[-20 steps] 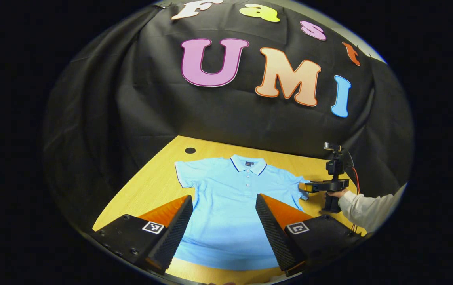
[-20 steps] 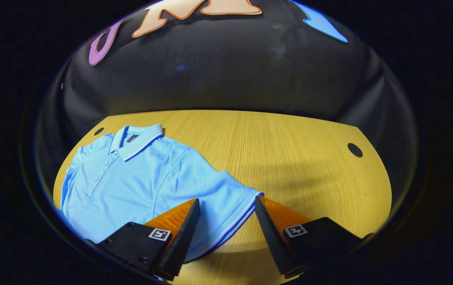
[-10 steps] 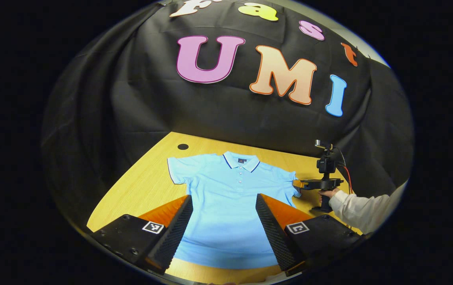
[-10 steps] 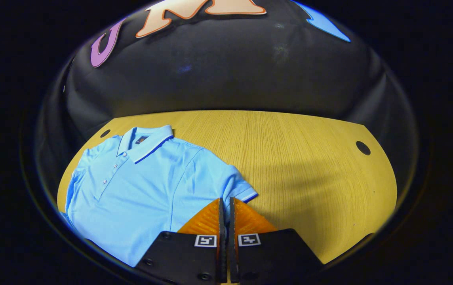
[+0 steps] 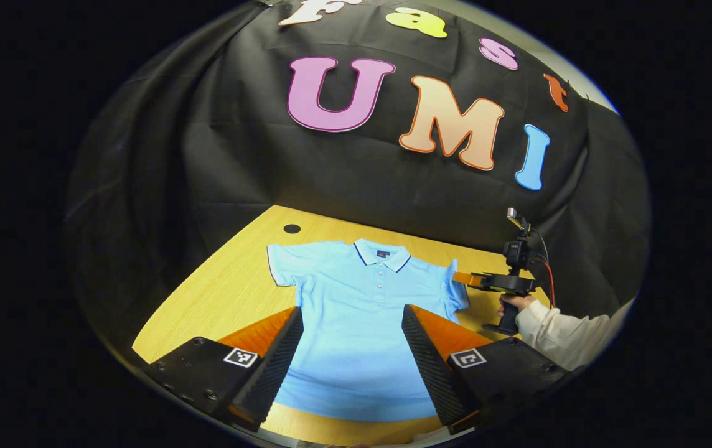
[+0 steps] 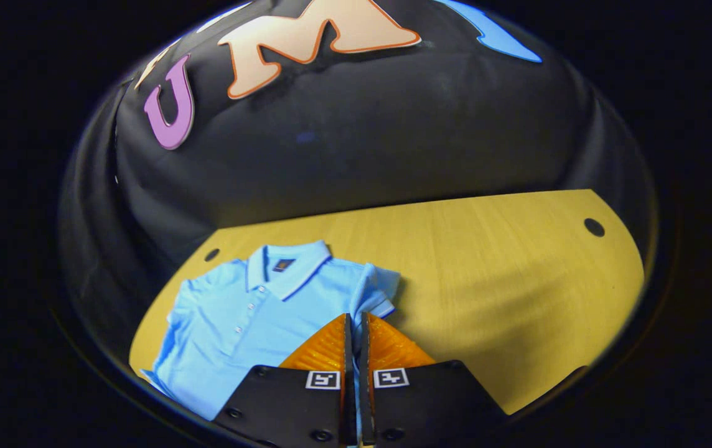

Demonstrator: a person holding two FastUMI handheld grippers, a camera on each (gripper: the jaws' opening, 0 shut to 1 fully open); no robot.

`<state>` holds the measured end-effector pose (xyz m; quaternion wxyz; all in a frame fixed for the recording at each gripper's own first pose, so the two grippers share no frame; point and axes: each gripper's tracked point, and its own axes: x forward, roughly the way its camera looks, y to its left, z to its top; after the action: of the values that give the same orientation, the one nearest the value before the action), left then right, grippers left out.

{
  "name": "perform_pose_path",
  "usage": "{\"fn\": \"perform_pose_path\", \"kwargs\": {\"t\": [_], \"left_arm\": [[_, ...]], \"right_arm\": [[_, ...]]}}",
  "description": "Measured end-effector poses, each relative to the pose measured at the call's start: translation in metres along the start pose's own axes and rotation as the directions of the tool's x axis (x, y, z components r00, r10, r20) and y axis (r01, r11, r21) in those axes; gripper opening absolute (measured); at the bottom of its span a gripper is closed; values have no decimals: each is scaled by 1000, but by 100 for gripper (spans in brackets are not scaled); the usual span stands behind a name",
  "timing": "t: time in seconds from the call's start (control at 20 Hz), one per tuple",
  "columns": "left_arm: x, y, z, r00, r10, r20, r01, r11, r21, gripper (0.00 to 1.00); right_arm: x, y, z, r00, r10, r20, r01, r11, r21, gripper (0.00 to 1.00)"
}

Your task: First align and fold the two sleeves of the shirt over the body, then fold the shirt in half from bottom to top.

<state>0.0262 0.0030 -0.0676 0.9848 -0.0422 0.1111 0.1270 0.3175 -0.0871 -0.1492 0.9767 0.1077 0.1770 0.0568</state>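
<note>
A light blue polo shirt (image 5: 365, 323) lies face up on the wooden table (image 5: 225, 292), collar toward the booth wall. My left gripper (image 5: 351, 339) hangs open above the shirt's lower body, touching nothing. My right gripper (image 6: 353, 323) is shut on the shirt's sleeve (image 6: 376, 289), which is lifted off the table and bunched toward the body (image 6: 238, 323). In the left gripper view the right gripper (image 5: 471, 280) shows at the shirt's right side, held by a hand in a white sleeve (image 5: 555, 333). The other sleeve (image 5: 281, 264) lies flat.
Bare wooden tabletop (image 6: 505, 280) stretches to the right of the shirt. Round holes sit in the table's far corners (image 5: 292, 228) (image 6: 594, 227). The black cloth wall closes the back.
My right gripper shut on the sleeve's hem, then rose and swung toward the shirt's body with the sleeve in it. The left gripper stayed open and barely shifted.
</note>
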Motion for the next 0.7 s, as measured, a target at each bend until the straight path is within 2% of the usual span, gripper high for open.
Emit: {"fn": "perform_pose_path", "kwargs": {"t": [0.3, 0.35, 0.4, 0.45, 0.5, 0.55, 0.6, 0.7], "left_arm": [[-3, 5, -5, 1000, 16, -8, -16, 1000, -7, 96], [-4, 6, -6, 1000, 21, -9, -21, 1000, -10, 96], [-5, 6, -4, 1000, 22, -3, -22, 1000, -15, 96], [-6, 8, -3, 1000, 25, 5, -25, 999, -21, 96], [-7, 9, -2, 999, 30, 10, -30, 999, -26, 96], [-7, 12, -3, 999, 38, 13, -38, 999, -28, 96], [-7, 15, -2, 999, 45, 15, -45, 999, -31, 95], [-4, 22, -2, 998, 57, 20, -56, 998, -39, 96]], "right_arm": [[26, 81, -37, 982, 179, -60, -171, 978, 119, 5], [30, 93, -47, 976, 201, -80, -189, 972, 139, 13], [29, 101, -54, 969, 223, -103, -206, 966, 159, 12], [27, 110, -61, 960, 252, -119, -231, 958, 170, 15], [22, 117, -65, 953, 272, -130, -250, 955, 162, 11], [17, 122, -67, 948, 288, -136, -269, 952, 144, 36], [14, 126, -71, 945, 295, -144, -279, 953, 122, 49], [-5, 128, -68, 943, 302, -141, -293, 953, 84, 99]]}}
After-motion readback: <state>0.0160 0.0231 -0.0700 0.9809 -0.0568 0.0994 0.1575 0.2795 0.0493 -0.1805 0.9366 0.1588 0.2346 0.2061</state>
